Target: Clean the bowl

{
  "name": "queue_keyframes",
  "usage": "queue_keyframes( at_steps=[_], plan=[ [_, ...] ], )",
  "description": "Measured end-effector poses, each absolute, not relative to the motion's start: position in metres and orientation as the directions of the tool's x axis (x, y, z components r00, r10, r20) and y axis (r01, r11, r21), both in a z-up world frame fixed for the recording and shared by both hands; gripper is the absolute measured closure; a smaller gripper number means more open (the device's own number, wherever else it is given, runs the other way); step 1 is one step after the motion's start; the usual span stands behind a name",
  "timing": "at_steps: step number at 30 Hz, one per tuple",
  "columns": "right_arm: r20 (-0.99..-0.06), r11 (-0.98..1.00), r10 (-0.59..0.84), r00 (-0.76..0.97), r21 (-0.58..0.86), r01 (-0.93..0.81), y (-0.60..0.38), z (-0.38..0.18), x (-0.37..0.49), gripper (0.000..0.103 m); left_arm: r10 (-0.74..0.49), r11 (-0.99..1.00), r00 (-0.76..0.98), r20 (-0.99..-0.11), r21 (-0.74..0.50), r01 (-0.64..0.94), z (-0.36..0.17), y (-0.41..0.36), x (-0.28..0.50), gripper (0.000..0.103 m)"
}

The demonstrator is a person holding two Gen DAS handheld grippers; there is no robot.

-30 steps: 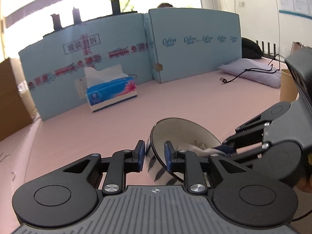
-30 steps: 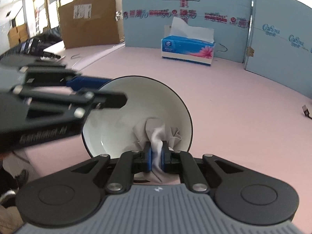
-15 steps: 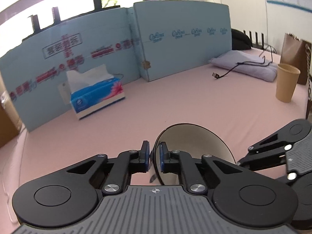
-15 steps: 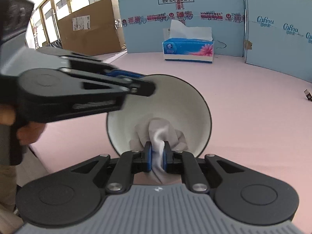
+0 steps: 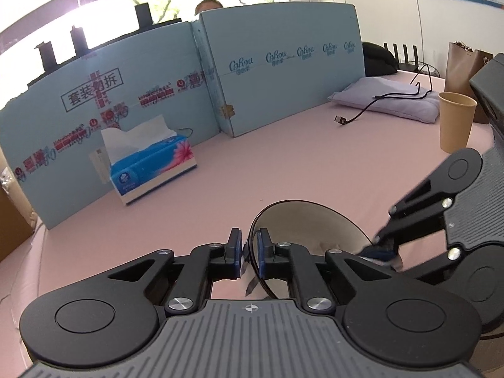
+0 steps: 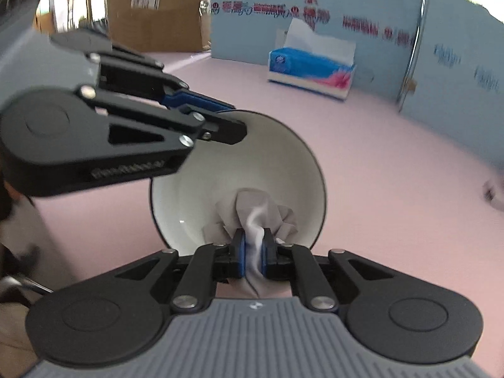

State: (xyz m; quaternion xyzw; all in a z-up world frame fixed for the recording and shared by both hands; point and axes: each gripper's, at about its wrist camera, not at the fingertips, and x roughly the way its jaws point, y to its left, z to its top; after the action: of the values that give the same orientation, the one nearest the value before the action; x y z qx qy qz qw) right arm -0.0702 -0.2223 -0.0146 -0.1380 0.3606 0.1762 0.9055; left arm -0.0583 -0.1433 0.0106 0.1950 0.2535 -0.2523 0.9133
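Note:
A white bowl (image 5: 302, 226) with a dark rim is held tilted over the pink table, its opening toward my right gripper. My left gripper (image 5: 249, 252) is shut on the bowl's rim, one pad inside and one outside. In the right wrist view the bowl (image 6: 267, 163) shows its white inside, with the left gripper (image 6: 230, 119) clamped at its upper left edge. My right gripper (image 6: 253, 249) pinches a crumpled white tissue (image 6: 255, 208), jaws closing on it, and the wad presses into the lower part of the bowl. The right gripper (image 5: 382, 249) reaches into the bowl from the right.
A blue tissue box (image 5: 151, 163) stands at the back left before light blue foam boards (image 5: 283, 72). A paper cup (image 5: 455, 119) and a lilac pillow (image 5: 387, 97) with a black cable lie far right. A cardboard box (image 6: 154, 9) stands beyond the table.
The left jaws have closed onto the bowl's rim. Both grippers have rolled a little, and the tissue has stayed pressed inside the bowl.

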Motion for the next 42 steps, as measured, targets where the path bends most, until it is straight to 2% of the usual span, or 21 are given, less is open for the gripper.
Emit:
queue_keyframes(
  at_steps=[4,8,18,29,32,37,42],
  plan=[
    [-0.675,0.908,0.198,0.711,-0.146,-0.392,-0.222,-0.011,-0.061,0.094,-0.363,0.798,0.743,-0.562,0.223,0.559,0.011,-0.142,-0.058,0.090],
    [-0.661,0.924,0.230,0.715,-0.083,-0.373,-0.233,-0.005,-0.051,0.095,-0.361,0.801,0.741,-0.566,0.219,0.558,0.011,-0.141,-0.058,0.090],
    [-0.714,0.920,0.283,0.640,0.013,-0.393,-0.242,-0.010,-0.063,0.095,-0.383,0.791,0.732,-0.563,0.209,0.574,0.011,-0.142,-0.055,0.090],
    [-0.747,0.882,0.400,0.531,0.157,-0.445,-0.233,-0.009,-0.065,0.089,-0.379,0.784,0.737,-0.560,0.229,0.577,0.010,-0.142,-0.060,0.090],
    [-0.756,0.874,0.399,0.519,0.142,-0.465,-0.234,-0.010,-0.061,0.091,-0.373,0.782,0.740,-0.560,0.240,0.575,0.009,-0.143,-0.059,0.090],
    [-0.766,0.888,0.293,0.573,-0.003,-0.459,-0.231,-0.010,-0.057,0.094,-0.379,0.777,0.736,-0.561,0.239,0.583,0.009,-0.142,-0.058,0.090],
    [-0.744,0.890,0.252,0.618,-0.072,-0.450,-0.230,-0.013,-0.053,0.094,-0.383,0.778,0.734,-0.561,0.233,0.584,0.009,-0.140,-0.059,0.089]
  ],
)
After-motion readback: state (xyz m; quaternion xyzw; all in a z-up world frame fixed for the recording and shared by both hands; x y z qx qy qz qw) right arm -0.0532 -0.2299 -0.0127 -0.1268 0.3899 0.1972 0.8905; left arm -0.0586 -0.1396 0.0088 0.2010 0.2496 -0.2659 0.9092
